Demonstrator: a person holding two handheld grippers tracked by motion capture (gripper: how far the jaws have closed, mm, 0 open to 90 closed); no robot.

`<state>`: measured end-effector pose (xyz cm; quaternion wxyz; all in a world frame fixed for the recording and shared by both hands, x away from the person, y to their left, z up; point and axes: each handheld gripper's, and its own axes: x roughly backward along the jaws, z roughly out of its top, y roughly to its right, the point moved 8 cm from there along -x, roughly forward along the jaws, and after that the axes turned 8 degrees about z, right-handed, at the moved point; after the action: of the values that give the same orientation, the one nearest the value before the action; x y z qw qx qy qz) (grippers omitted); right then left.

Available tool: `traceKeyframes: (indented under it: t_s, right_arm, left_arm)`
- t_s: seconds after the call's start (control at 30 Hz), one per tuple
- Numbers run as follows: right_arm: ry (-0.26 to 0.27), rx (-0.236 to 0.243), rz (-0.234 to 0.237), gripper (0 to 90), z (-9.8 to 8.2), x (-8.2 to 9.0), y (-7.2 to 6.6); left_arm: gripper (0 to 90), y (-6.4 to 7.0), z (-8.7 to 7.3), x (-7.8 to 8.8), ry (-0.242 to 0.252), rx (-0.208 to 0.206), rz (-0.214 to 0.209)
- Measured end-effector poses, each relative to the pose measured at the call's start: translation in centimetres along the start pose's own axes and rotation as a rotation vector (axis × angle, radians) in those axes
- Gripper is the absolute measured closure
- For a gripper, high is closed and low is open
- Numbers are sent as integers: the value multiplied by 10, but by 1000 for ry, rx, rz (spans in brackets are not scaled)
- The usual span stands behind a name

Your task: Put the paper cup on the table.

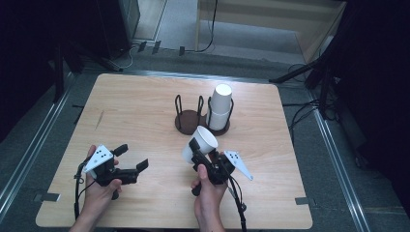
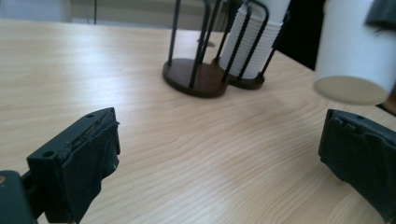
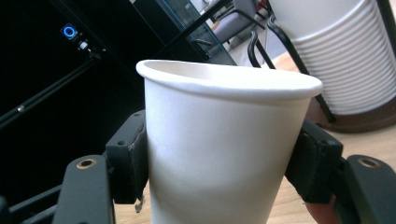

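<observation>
The right gripper (image 1: 198,147) is clamped on a plain white paper cup (image 1: 200,142), its two black fingers (image 3: 128,161) pressing the cup's wall from either side below the rolled rim; in the high view the cup is held tilted above the tabletop (image 1: 145,121), its mouth turned up and away from the person, just in front of the holder. No brand, logo or lettering can be read on the cup (image 3: 219,149); its wall is bare white, and the underside seen from the left gripper view is a blank, slightly recessed disc (image 2: 348,88).

The left gripper (image 1: 131,160) hangs low over the near left part of the tabletop, well apart from the cup; its fingers (image 2: 86,163) stand wide apart with nothing but wood grain between them.

Behind the held cup stands a dark wire cup holder (image 1: 189,116) with two round brown bases side by side; the left bay is unfilled, the right bay carries a stack of white paper cups (image 1: 220,108) set mouth down, their ribbed rims showing as close rings in both gripper views; these too bear no print.

The only markings are the small black dots on the pale three-cornered plate atop each gripper (image 1: 99,157); in the right gripper view a small blue ring light (image 3: 69,31) glows on dark equipment behind the table, with no text legible beside it.
</observation>
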<state>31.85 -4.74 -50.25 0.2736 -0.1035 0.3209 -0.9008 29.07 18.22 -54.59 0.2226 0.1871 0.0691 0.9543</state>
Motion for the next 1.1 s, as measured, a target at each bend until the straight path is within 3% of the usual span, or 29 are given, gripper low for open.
traceKeyframes:
  t_s: [0.1,0.23,0.27,0.6,0.63,0.8,0.9,1.1]
  right_arm:
    - [-3,16,13,324,1,1,0]
    - [-1,74,17,320,3,2,0]
    - [1,106,6,320,3,3,1]
    - [-7,242,-9,313,6,5,10]
    - [-11,277,-8,313,7,6,12]
    - [3,318,-28,310,12,8,18]
    - [15,336,-49,310,16,10,23]
    - [37,389,-78,308,26,13,33]
  left_arm:
    - [0,-12,-4,1,-36,3,40]
    - [0,-27,-8,4,-68,-2,82]
    - [0,-30,-9,5,-74,2,91]
    - [0,-62,-18,11,-92,0,174]
    - [0,-66,-19,13,-90,0,183]
    - [0,-80,-24,17,-93,-15,228]
    - [0,-82,-28,16,-89,-6,234]
    - [0,-77,-28,15,-70,-43,240]
